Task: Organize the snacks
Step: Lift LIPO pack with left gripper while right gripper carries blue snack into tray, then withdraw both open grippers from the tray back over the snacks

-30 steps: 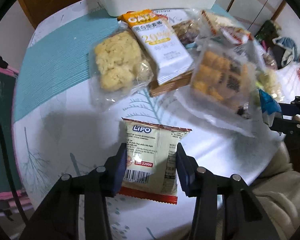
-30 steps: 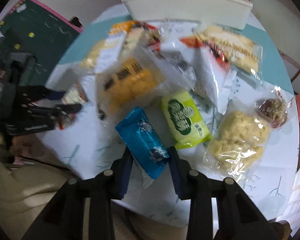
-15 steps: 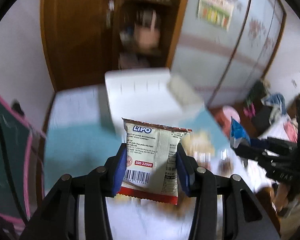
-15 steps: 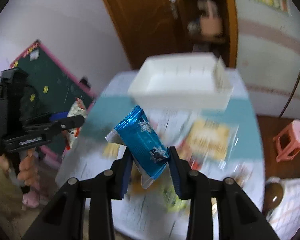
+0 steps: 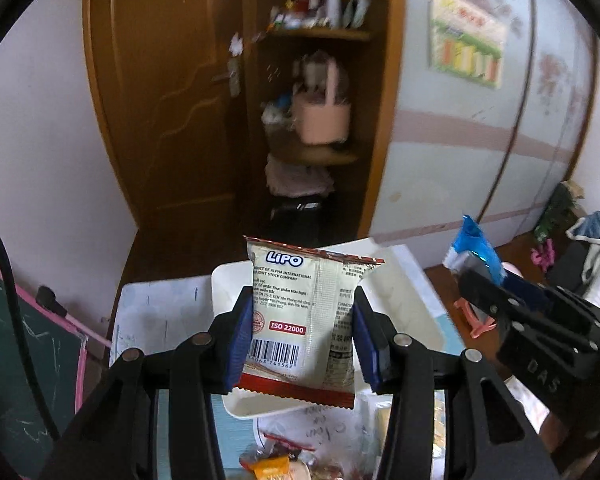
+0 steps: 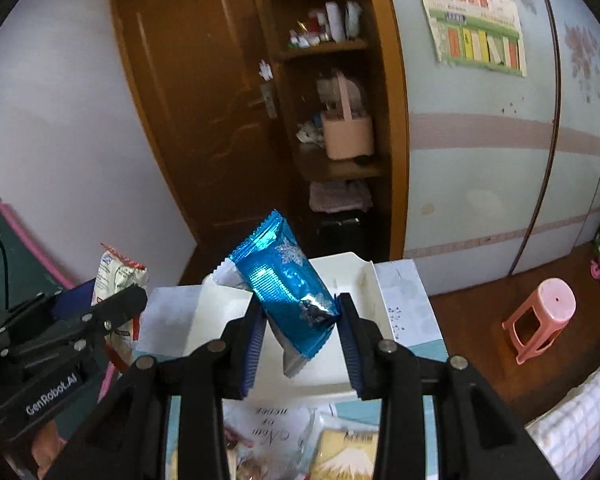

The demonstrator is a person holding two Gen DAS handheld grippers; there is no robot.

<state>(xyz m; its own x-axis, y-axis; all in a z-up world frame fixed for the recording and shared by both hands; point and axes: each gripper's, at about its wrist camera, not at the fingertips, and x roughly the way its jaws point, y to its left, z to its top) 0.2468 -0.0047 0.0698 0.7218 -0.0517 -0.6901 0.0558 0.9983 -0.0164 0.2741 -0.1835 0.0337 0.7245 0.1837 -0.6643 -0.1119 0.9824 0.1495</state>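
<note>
Left gripper (image 5: pixel 302 336): black arms with blue ribbed pads, clamped on the two side edges of the Lipo packet.
Lipo packet (image 5: pixel 304 316): flat cream pouch, glossy, red serrated seams top and bottom, barcode facing the camera; held upright in the air above the white bin.
White bin (image 5: pixel 404 308): smooth plastic, rectangular, at the far edge of the tabletop (image 5: pixel 156 316) (pale cloth with a teal band).
Loose snacks (image 6: pixel 340 448): crinkled clear and printed wrappers on the near tabletop, blurred.
Blue packet (image 6: pixel 282 280): shiny foil pillow pack with white snowflakes, tilted, top leaning left, also above the bin.
Right gripper (image 6: pixel 300 336): same build, pads pressing the blue packet's lower end.
</note>
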